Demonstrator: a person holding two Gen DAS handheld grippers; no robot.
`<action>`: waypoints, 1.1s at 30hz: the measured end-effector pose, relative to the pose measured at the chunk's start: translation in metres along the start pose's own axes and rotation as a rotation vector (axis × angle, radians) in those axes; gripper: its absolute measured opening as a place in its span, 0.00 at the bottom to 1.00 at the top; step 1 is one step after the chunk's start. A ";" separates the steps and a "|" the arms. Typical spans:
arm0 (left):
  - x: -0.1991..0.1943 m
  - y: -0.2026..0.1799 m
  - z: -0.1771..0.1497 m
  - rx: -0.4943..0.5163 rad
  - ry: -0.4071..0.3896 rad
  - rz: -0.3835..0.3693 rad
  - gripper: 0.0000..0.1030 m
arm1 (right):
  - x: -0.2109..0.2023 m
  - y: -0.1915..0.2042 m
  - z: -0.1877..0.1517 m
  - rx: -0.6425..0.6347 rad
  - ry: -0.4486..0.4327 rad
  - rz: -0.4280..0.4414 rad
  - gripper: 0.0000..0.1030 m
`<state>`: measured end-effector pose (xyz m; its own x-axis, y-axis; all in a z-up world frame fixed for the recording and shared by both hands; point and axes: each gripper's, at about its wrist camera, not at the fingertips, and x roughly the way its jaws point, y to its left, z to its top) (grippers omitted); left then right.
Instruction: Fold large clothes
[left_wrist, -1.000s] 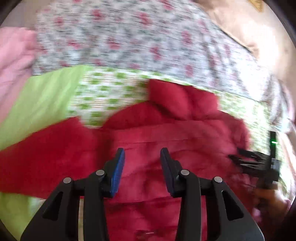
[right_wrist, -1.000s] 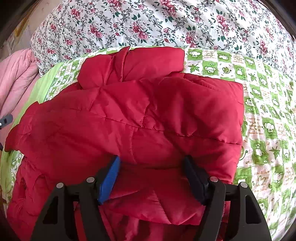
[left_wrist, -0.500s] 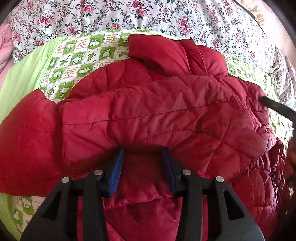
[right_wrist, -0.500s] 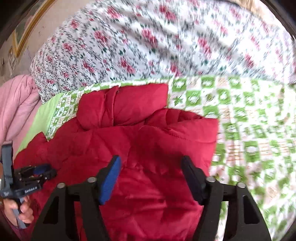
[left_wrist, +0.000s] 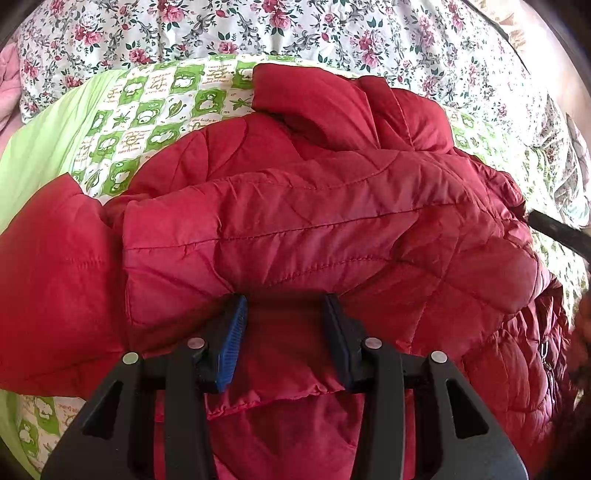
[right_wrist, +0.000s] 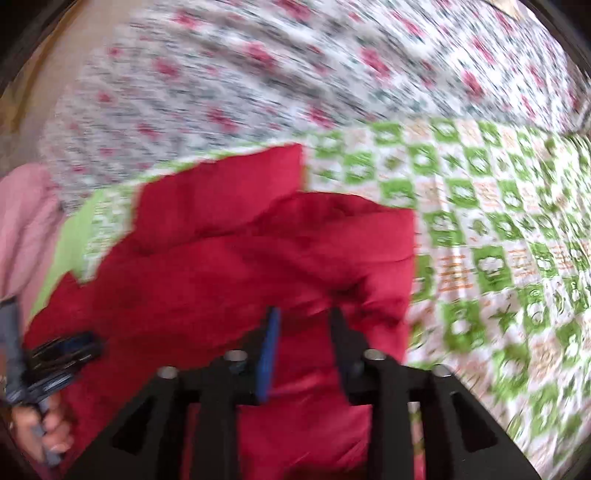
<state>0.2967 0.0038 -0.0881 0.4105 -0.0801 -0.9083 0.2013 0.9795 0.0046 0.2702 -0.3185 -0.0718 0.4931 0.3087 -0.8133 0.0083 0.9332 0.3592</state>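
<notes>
The red jacket (left_wrist: 332, 221) is quilted padded cloth with a faint sheen, stitched in lines and puffed between the seams. Under it lies a green-and-white checked sheet (left_wrist: 155, 110) of matt printed cotton-like cloth, beside a flowered bedcover (left_wrist: 295, 29) of similar matt fabric and a soft pink quilted cloth (right_wrist: 26, 229). The left gripper (left_wrist: 284, 306) and right gripper (right_wrist: 304, 317) look like matt black plastic with small shiny metal pins, and each has a ribbed blue pad.
</notes>
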 end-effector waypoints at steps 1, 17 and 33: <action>0.000 -0.001 0.000 0.002 0.001 0.004 0.40 | -0.005 0.011 -0.007 -0.034 0.001 0.016 0.44; -0.030 0.010 -0.007 -0.068 -0.038 -0.078 0.55 | 0.034 0.027 -0.037 -0.137 0.107 -0.064 0.46; -0.082 0.106 -0.065 -0.377 -0.058 -0.031 0.60 | -0.038 0.040 -0.050 -0.073 0.032 0.098 0.46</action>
<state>0.2270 0.1262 -0.0401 0.4612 -0.1106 -0.8804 -0.1228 0.9747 -0.1867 0.2080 -0.2837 -0.0496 0.4607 0.4041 -0.7902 -0.1030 0.9087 0.4046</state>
